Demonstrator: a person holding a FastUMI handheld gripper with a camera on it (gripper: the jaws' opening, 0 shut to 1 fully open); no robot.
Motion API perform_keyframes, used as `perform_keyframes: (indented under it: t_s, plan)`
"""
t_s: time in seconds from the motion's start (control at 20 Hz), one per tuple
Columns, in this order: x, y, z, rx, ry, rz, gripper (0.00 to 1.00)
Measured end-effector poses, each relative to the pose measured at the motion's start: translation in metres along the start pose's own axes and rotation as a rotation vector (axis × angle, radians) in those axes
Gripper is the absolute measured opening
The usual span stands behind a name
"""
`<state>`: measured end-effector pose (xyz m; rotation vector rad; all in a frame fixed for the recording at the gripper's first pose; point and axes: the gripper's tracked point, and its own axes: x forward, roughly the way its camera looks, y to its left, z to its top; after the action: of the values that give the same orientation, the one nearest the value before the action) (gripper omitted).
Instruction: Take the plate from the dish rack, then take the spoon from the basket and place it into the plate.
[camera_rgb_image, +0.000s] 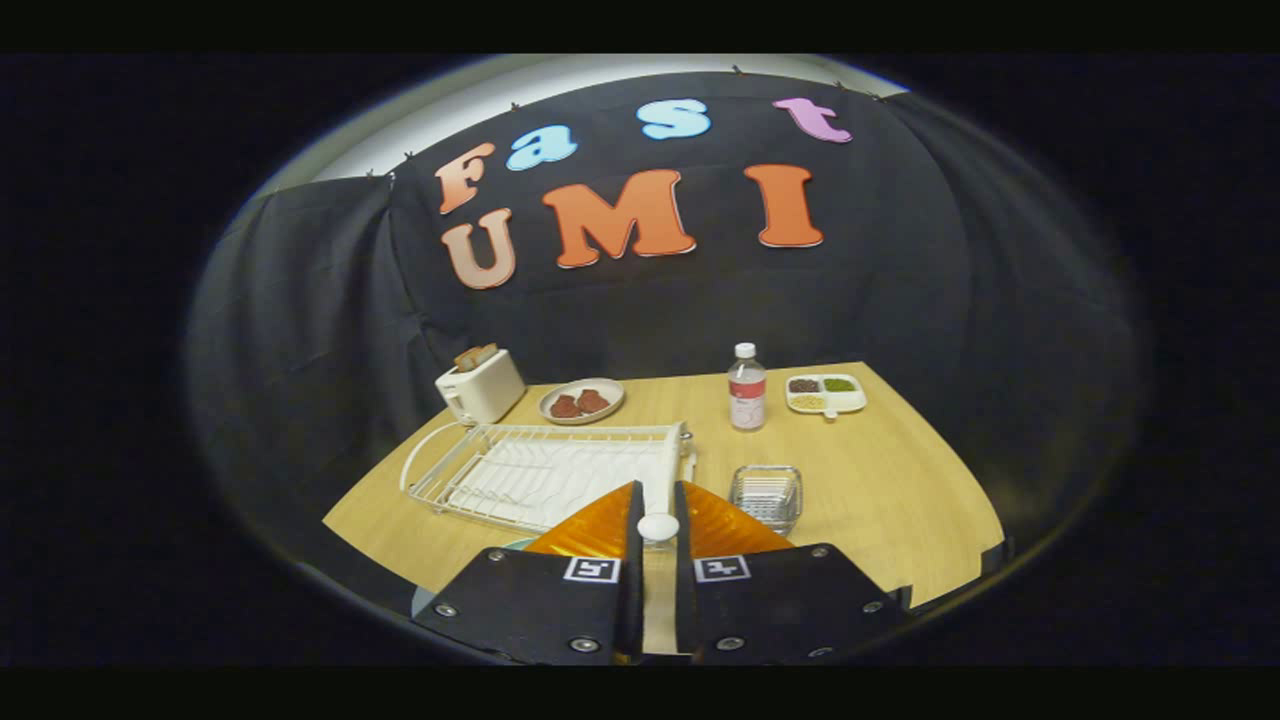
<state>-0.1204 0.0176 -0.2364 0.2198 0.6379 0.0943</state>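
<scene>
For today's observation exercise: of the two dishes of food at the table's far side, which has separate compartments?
The white dish right of the bottle; the round plate by the toaster is undivided.

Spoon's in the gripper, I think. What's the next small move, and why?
Probably ease the gripper down and slightly left, over the plate. The fingers look shut on the white spoon, clear of the basket ahead to their right, and a pale plate edge peeks out beside the left finger.
</scene>
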Motion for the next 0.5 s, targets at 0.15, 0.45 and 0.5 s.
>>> perform_keyframes:
  t_s: [0.15,0.45,0.5]
  plan:
    - [0.004,0.020,-0.019,-0.004,0.036,0.054,0.13]
    - [0.025,0.048,-0.055,-0.010,0.111,0.126,0.13]
    - [0.029,0.052,-0.060,-0.008,0.122,0.137,0.13]
